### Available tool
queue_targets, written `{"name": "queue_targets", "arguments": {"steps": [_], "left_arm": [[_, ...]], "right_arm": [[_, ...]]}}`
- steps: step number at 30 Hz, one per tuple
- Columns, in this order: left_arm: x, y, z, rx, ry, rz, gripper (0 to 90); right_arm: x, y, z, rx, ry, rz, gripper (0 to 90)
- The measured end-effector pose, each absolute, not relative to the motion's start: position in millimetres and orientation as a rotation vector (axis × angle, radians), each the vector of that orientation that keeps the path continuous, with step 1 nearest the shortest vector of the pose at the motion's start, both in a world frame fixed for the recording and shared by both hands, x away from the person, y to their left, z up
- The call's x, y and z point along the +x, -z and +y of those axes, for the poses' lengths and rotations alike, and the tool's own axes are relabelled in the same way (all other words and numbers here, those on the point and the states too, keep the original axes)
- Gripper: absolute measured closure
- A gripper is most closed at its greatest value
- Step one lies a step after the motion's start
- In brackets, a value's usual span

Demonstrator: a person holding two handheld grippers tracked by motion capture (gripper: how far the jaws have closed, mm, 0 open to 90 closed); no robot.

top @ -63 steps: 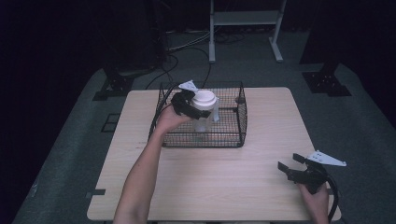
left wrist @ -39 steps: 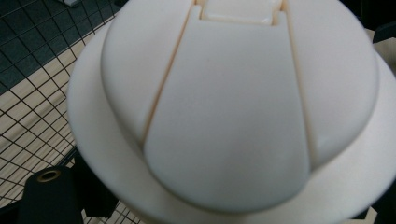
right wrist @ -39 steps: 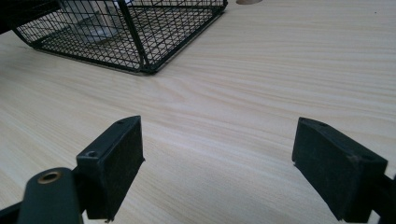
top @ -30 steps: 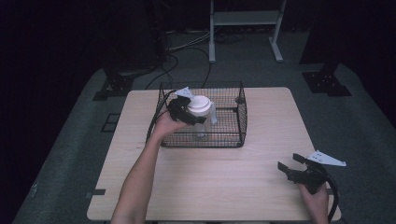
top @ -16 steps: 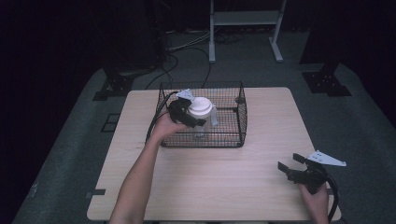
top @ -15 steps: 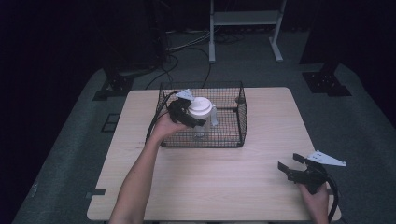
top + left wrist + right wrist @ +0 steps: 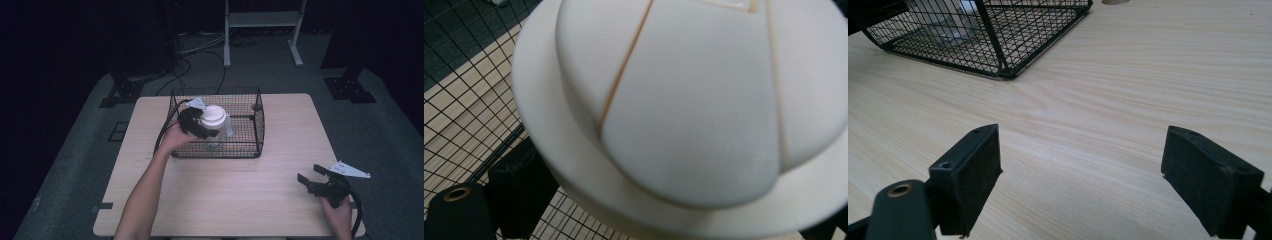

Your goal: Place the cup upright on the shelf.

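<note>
A clear cup with a white domed lid (image 7: pixel 213 115) stands inside the black wire basket (image 7: pixel 260 116) at the table's far middle. My left gripper (image 7: pixel 206 131) reaches into the basket from the left, right against the cup under the lid. In the left gripper view the lid (image 7: pixel 704 100) looms very close, its rim over the left pad (image 7: pixel 519 195). These jaws have just been opening, the cup is between them, and the pads no longer press on it. My right gripper (image 7: pixel 309 173) rests open near the table's front right corner, with only bare wood between its pads (image 7: pixel 973 170).
The basket's near corner (image 7: pixel 1003 70) shows far ahead in the right gripper view. A small clear piece (image 7: pixel 229 125) sits just right of the lid inside the basket. Light wooden table (image 7: pixel 240 200); dark floor, cables and a metal stand (image 7: pixel 260 20) behind.
Since the oldest frame the left gripper and the cup have shifted slightly left and lower inside the basket, then stayed put. The right gripper has not moved.
</note>
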State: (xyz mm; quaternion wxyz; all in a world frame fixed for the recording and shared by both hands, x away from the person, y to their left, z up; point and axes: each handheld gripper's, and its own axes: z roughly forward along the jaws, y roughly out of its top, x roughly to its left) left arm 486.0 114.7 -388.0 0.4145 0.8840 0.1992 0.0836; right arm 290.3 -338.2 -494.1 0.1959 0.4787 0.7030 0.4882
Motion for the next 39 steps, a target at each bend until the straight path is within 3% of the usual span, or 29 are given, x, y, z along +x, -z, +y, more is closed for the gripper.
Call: {"name": "queue_targets", "arguments": {"steps": [16, 39], "left_arm": [[477, 382, 121, 2.203, -0.244, 0.504, 1.8], [454, 371, 150, 2.197, -0.302, 0.511, 1.8]], "right_arm": [[290, 494, -338, 1.342, -1.366, 1.969, 15.1], [290, 494, -338, 1.339, -1.36, 1.969, 15.1]]}}
